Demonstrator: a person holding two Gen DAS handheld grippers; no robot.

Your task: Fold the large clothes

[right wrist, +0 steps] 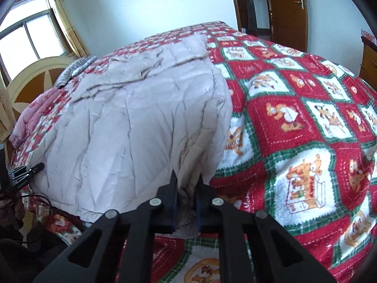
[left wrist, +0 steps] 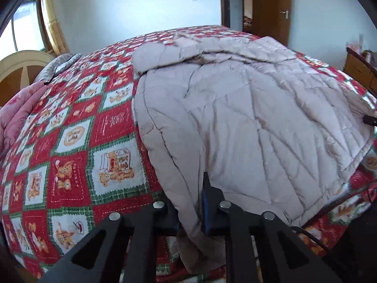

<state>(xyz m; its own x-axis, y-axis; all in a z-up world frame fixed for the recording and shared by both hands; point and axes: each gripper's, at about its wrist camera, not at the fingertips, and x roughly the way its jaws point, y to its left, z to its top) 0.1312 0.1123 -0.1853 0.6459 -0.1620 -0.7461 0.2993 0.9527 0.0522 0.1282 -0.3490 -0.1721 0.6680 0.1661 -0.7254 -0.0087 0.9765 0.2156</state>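
**Both corners of the puffy coat are pinched**

The big pale padded coat (left wrist: pixel 235 118) lies spread out on the bed (left wrist: pixel 70 165) with the red picture blanket. The left hand-held gripper (left wrist: pixel 190 202) is squeezed shut on the coat's near left edge. The right hand-held gripper (right wrist: pixel 187 188) is squeezed shut on its near right corner. The coat looks soft, puffy and light, but a bit slippery. I think holding the thick hem corners is best, so it does not slide out.

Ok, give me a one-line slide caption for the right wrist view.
Right hand-held gripper pinches the near corner of a beige quilted coat spread over a red patchwork blanket.
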